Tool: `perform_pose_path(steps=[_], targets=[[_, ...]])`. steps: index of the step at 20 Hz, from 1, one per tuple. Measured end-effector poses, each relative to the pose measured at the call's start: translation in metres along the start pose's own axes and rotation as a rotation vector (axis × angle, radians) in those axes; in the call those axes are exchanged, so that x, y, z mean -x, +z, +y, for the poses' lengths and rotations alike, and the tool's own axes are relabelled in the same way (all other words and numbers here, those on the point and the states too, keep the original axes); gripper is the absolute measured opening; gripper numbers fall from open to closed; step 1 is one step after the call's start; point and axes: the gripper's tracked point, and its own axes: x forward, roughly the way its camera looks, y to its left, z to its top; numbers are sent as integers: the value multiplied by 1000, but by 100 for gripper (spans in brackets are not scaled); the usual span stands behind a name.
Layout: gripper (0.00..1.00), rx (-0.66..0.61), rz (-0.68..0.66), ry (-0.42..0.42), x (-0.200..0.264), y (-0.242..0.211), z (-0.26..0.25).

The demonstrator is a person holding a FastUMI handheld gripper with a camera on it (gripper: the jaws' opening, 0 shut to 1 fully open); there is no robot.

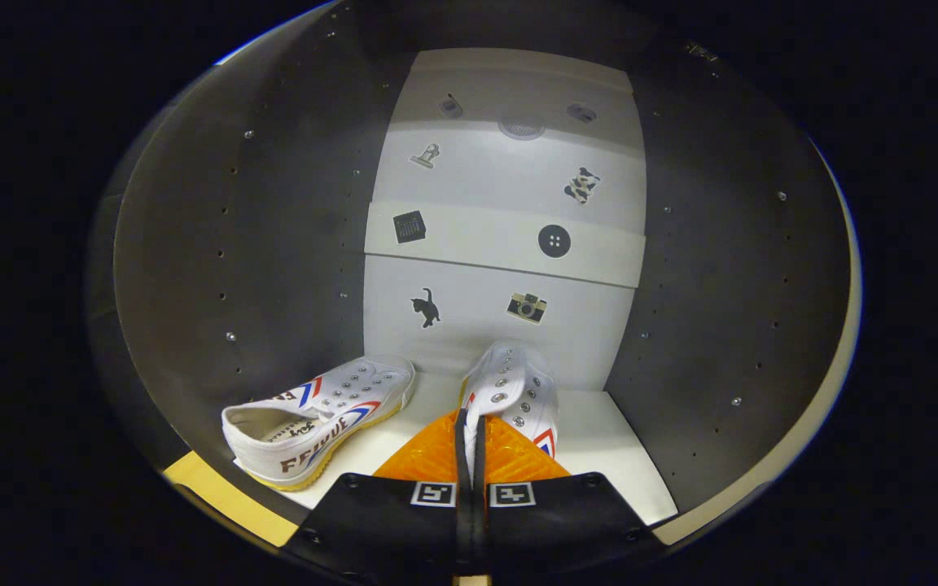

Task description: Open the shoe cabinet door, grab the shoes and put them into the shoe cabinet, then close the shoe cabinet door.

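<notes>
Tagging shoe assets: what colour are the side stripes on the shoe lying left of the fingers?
Red and blue stripes on the white left shoe, clearest in the gripper view.

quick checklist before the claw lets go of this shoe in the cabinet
1. Claw shut on the held shoe: ok.
2. Held shoe inside the cabinet, over its floor: ok.
3. Held shoe apart from the other shoe: ok, a gap shows between them.
4. Other shoe settled on the floor: ok, it lies tilted on its side.
5. Held shoe's sole touching the floor: cannot tell.
</notes>
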Motion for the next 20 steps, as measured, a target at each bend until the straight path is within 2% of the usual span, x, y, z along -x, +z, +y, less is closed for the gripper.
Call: perform_pose_path(steps=[9, 10, 14, 16, 20], targets=[[1, 42, 17, -11, -15, -9, 6], [8, 56, 11, -18, -14, -7, 3], [68, 128, -68, -41, 17, 16, 8], [98, 118, -117, -57, 43, 29, 13], [98, 58, -193, -57, 106, 51, 24]])
